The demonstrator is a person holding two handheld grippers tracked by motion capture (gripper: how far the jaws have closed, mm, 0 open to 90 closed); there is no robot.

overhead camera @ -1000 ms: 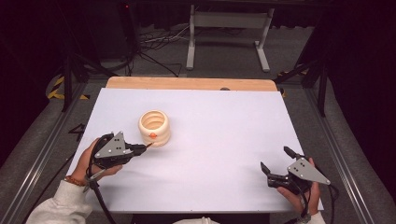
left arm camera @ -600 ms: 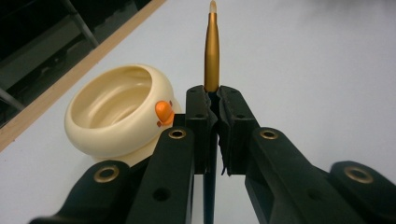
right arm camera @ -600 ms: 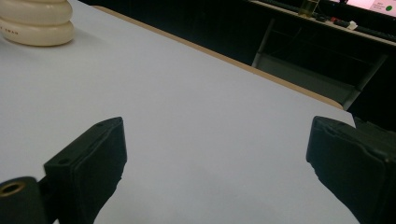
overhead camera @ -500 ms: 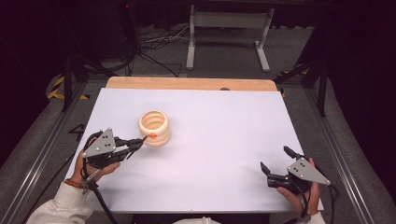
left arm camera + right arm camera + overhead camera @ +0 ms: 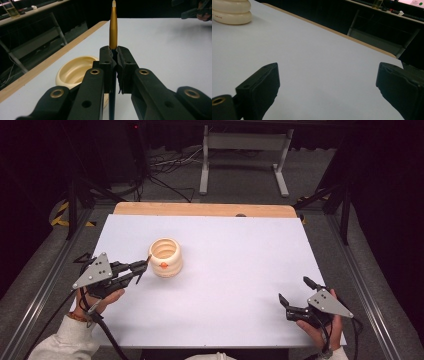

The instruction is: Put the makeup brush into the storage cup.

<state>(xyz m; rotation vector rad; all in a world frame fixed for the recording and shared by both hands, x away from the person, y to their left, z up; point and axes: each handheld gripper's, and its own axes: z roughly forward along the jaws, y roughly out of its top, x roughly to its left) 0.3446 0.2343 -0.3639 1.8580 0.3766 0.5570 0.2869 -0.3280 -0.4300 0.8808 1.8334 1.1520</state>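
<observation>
Gold pen (image 5: 113, 27) clamped in left hand-held gripper (image 5: 113, 58), pointing along its jaws, right hand-held gripper (image 5: 327, 82) wide.

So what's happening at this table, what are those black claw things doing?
A person holds a two-jaw gripper in each hand. The left gripper is clamped shut on a slim gold pen or brush, its tip close beside the rim of a cream ribbed pot on the white table; it looks about to go into the pot, though it is not in yet. The right gripper rests near the table's right edge with its jaws open, holding nothing.
</observation>
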